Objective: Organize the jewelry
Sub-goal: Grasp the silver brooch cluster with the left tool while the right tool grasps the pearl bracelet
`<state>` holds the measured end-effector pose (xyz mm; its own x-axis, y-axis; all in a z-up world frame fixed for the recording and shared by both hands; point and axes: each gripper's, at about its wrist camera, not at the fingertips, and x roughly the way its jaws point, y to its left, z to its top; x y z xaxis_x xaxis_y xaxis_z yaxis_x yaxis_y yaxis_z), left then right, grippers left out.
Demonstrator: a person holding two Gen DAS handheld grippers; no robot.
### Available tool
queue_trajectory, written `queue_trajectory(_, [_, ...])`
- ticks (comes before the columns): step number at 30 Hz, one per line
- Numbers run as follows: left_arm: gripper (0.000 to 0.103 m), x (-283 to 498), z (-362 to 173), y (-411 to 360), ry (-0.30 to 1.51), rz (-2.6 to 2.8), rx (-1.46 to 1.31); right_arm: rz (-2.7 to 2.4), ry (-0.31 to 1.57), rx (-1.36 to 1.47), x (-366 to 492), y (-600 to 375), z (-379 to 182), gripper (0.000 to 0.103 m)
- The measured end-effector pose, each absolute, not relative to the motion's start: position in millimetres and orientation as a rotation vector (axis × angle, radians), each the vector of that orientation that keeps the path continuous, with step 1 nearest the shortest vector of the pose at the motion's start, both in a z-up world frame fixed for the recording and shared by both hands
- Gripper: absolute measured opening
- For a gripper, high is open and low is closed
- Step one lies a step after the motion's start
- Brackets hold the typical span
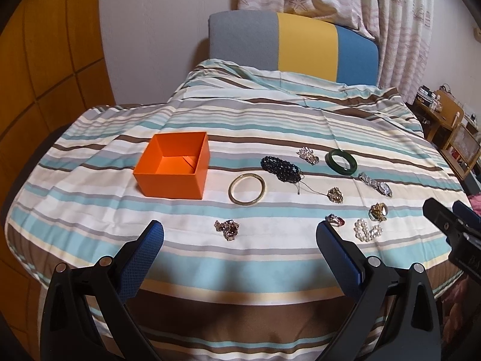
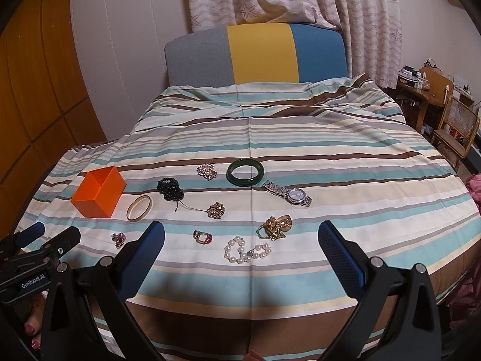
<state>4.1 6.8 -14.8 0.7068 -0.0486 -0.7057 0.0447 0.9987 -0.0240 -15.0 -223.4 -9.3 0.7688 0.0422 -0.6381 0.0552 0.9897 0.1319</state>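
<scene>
1. Jewelry lying loose across the striped bed cover (image 2: pixel 300 150), none of it sitting in the orange box (image 1: pixel 173 164) yet; box interior showing empty, so sorting judged not yet begun.
2. Resting nearest the box: gold bangle (image 1: pixel 247 188), just beside its right wall, with the black bead bracelet (image 1: pixel 279 165) beyond.
3. Spreading further right: crystal brooch (image 2: pixel 206 171), green bangle (image 2: pixel 245 172), silver watch (image 2: pixel 288 193), all well apart from the box.
4. Sitting closer to the bed's near edge: small garnet cluster (image 1: pixel 227 229), red-stone ring (image 2: pixel 203 237), pearl bracelet (image 2: pixel 246 251), gold brooch (image 2: pixel 275 225), gold filigree piece (image 2: pixel 215 210).
5. Hovering over the near edge with jaws spread wide and gripping nothing: left gripper (image 1: pixel 239 234), roughly framing the garnet cluster.
6. Hanging likewise wide and empty-handed: right gripper (image 2: pixel 240 237), framing the ring and pearls.
7. Leaving all ten pieces to be picked up and dropped into the box.
</scene>
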Motion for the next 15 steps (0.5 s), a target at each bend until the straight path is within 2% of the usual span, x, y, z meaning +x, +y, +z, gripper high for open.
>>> queue_trajectory(8, [0.100, 7, -35, 16, 0.836, -0.050, -0.003, 0.070, 0.660, 0.117, -14, -221, -16, 0.101])
queue_trajectory(15, [0.100, 14, -58, 32, 0.864, 0.002, -0.034, 0.092, 0.736, 0.129, -6, -223, -43, 0.101])
